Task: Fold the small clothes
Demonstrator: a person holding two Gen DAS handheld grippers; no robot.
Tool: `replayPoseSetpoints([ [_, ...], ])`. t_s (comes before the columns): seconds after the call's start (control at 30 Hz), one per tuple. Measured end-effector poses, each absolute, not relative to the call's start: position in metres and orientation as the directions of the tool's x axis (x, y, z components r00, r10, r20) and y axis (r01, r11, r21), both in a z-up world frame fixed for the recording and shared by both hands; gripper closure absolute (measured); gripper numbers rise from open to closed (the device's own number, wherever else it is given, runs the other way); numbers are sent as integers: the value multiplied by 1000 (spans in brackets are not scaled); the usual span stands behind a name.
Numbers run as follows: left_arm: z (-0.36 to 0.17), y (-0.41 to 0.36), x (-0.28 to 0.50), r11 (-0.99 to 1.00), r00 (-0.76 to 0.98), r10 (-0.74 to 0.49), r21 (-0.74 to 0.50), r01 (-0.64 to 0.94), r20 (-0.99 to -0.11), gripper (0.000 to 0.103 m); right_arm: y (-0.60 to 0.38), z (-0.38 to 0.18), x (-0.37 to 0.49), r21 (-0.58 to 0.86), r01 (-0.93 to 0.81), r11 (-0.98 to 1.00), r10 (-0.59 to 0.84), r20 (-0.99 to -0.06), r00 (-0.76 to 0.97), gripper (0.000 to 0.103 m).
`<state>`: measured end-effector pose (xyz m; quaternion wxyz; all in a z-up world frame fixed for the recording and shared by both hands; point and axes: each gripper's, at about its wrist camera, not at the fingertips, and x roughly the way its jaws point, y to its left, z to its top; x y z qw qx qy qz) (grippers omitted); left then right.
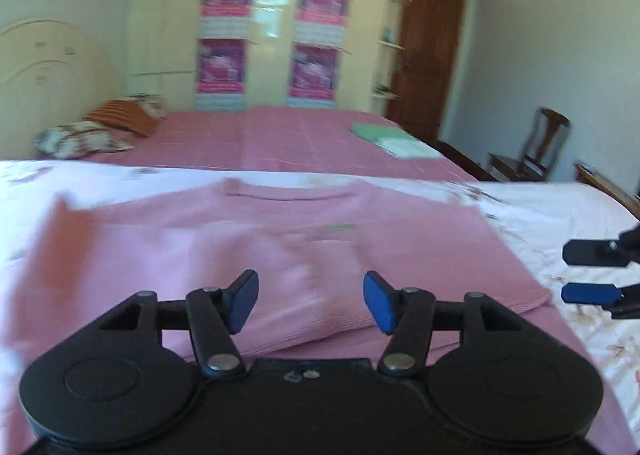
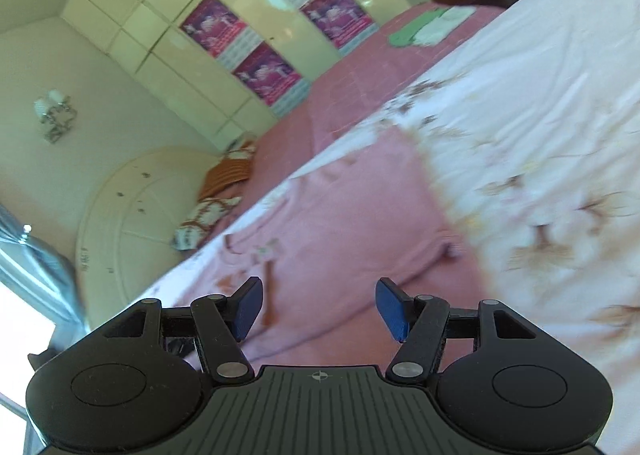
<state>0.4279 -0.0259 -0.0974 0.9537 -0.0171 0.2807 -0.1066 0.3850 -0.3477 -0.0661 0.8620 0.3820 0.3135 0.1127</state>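
Left wrist view showed the pink shirt (image 1: 280, 255) flat on the floral sheet (image 1: 560, 207) near the bed's front edge; left gripper (image 1: 310, 301) and right gripper (image 1: 592, 273) gaped empty. Best pinch matching hem corners.

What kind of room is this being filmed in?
Most likely a bedroom in a home. A wide bed with a pink cover has pillows at a curved cream headboard, and a tall cream wardrobe lines the far wall. A pink top lies spread out for folding.

L gripper (image 1: 310, 301) & R gripper (image 2: 319, 309) agape, empty.
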Motion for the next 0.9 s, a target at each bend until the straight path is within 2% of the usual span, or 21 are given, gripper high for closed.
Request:
replayPoseSetpoints([
  [0.07,-101,22,410,995,842,-100,-49,88,-531,48,-328,-69,403,750,3,661,490,-435,755,41],
  [0.13,-109,64,404,1000,821,-14,-21,2,-571,56,-304,-74,423,744,-30,668,528,-445,723,41],
  [0.2,-115,100,401,998,787,49,0,-62,-615,60,-279,-86,443,726,-49,686,546,-469,695,41],
  [0.33,-128,135,410,996,739,86,42,-78,-668,57,-247,-101,471,696,-65,715,560,-515,650,41],
  [0.4,-134,143,413,997,734,71,25,-74,-675,53,-234,-107,479,694,-73,716,574,-526,628,41],
  [0.43,-135,145,414,997,742,63,13,-73,-667,53,-227,-109,481,682,-84,726,575,-536,619,46],
  [0.47,-134,147,416,998,748,52,5,-66,-661,54,-220,-109,483,664,-97,741,572,-548,610,56],
  [0.5,-134,147,419,998,751,46,-2,-63,-658,54,-211,-110,485,629,-106,770,555,-579,597,76],
  [0.53,-135,147,422,998,750,40,-13,-65,-660,55,-203,-109,485,571,-108,814,511,-616,599,91],
  [0.57,-136,148,426,998,748,36,-21,-67,-663,55,-197,-106,484,520,-120,846,474,-631,614,96],
  [0.67,-139,150,431,997,747,33,-27,-68,-664,56,-199,-89,474,478,-143,867,439,-595,674,99],
  [0.77,-138,154,430,998,755,14,-39,-52,-655,61,-225,-61,448,472,-122,873,377,-496,782,99],
  [0.83,-137,151,431,999,758,4,-35,-35,-653,67,-227,-60,446,402,-117,908,336,-535,775,99],
  [0.9,-137,147,433,999,756,1,-28,-26,-654,68,-227,-70,450,400,-95,912,330,-575,749,99],
])
